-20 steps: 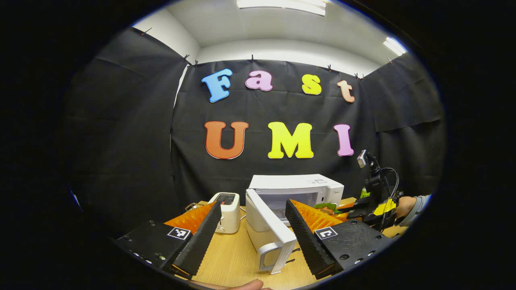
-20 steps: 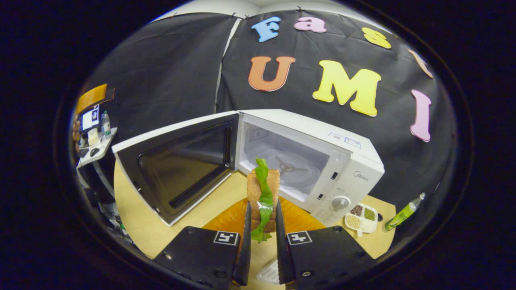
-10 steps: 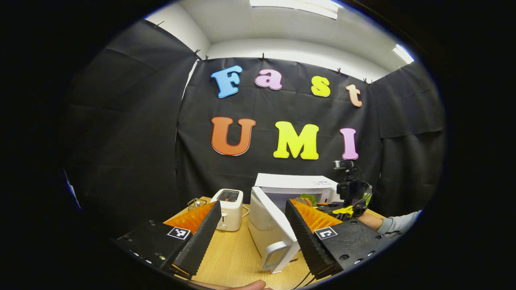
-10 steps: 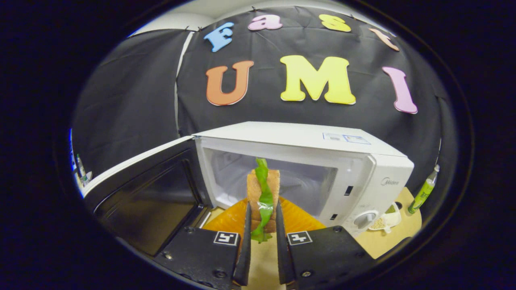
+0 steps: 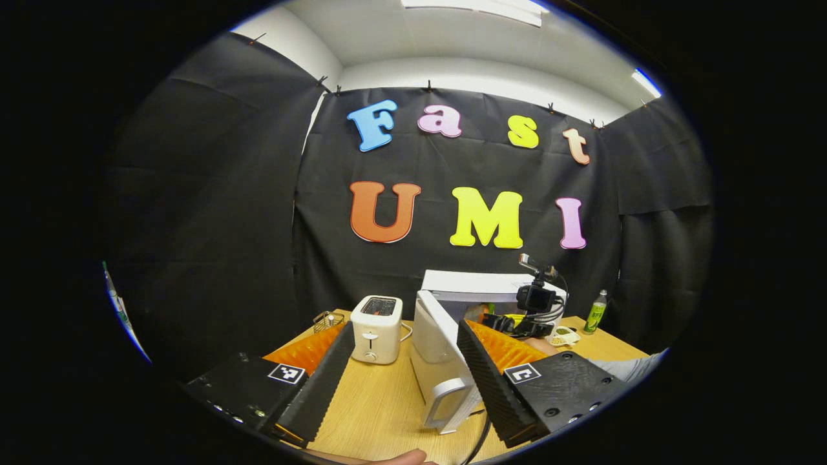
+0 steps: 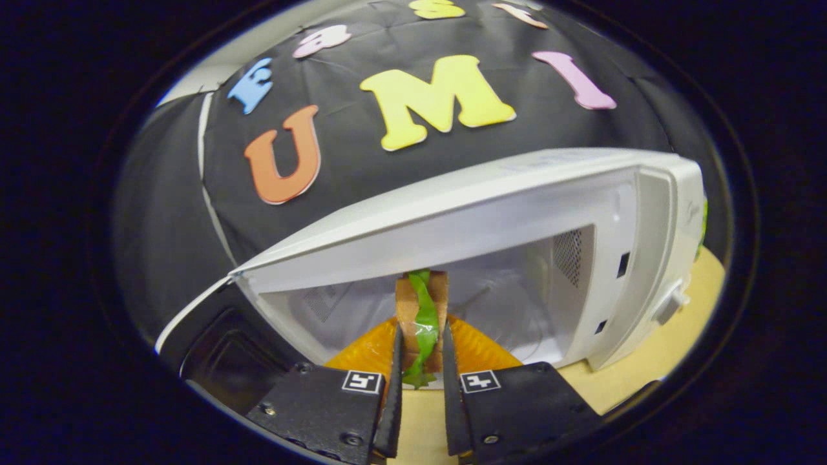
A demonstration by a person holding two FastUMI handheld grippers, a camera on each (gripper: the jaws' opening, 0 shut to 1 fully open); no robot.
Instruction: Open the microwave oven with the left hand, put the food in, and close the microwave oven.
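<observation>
Between the 2 fingers of the right gripper (image 6: 418, 381): sandwich (image 6: 421, 313), clamped on edge. Just ahead: microwave oven (image 6: 491, 213) cavity, sandwich at its mouth. Risk: lettuce squeezed out, or bread caught on the frame. Left gripper (image 5: 404, 368): spread wide, nothing held; door (image 5: 439, 352) between its fingers could be swung against the loaded arm.

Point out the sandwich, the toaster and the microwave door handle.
sandwich (image 6: 423, 310): right gripper view, on the green leaf between its bread slices, pinched by the right gripper (image 6: 417, 371).
toaster (image 5: 377, 323): left gripper view, on its white front face.
microwave door handle (image 5: 442, 403): left gripper view, on the handle's loop at the open door's edge.
</observation>
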